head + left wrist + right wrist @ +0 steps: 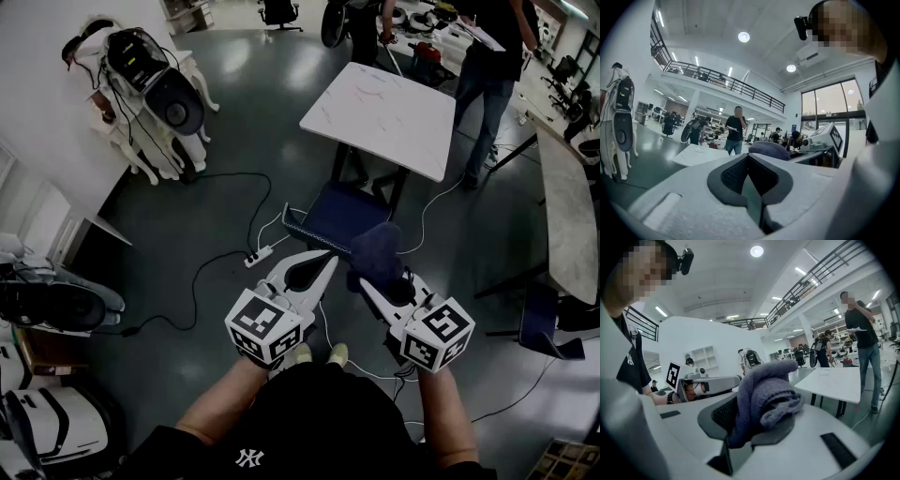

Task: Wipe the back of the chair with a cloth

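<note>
In the head view the blue-seated chair (330,216) stands tucked against a white square table (389,117), just ahead of both grippers. My right gripper (368,279) is shut on a bunched dark blue-grey cloth (377,251), which hangs over the chair's near right edge. The right gripper view shows that cloth (764,390) pinched between the jaws and bulging above them. My left gripper (324,257) is held beside it to the left, jaws together with nothing in them. From the left gripper view the cloth (769,149) peeks over the jaws. The chair's back is not clearly shown.
A white power strip (258,255) and black cables lie on the grey floor left of the chair. A long table (567,216) and another blue chair (544,323) stand at the right. People stand beyond the white table (492,75). Equipment hangs at the left wall (150,84).
</note>
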A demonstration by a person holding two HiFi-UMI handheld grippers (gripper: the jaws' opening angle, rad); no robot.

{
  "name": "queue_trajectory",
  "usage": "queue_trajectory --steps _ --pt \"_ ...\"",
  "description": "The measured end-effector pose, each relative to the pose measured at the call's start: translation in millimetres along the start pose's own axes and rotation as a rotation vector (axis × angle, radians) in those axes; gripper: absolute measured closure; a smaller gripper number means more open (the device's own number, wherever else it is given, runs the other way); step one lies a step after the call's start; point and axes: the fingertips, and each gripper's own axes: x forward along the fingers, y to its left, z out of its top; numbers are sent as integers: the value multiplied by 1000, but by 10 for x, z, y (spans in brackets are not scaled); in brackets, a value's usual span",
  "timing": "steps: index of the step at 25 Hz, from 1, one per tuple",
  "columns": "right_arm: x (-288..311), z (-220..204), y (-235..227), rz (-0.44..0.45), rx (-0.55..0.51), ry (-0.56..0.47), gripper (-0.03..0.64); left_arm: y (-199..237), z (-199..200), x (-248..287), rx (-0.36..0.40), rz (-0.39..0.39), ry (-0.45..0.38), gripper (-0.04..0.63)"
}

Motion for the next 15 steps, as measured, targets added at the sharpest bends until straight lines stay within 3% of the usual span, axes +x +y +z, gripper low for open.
queue_trajectory --steps 15 --pt "-117 -47 -112 21 7 -2 528 -120 -89 147 -8 -3 8 586"
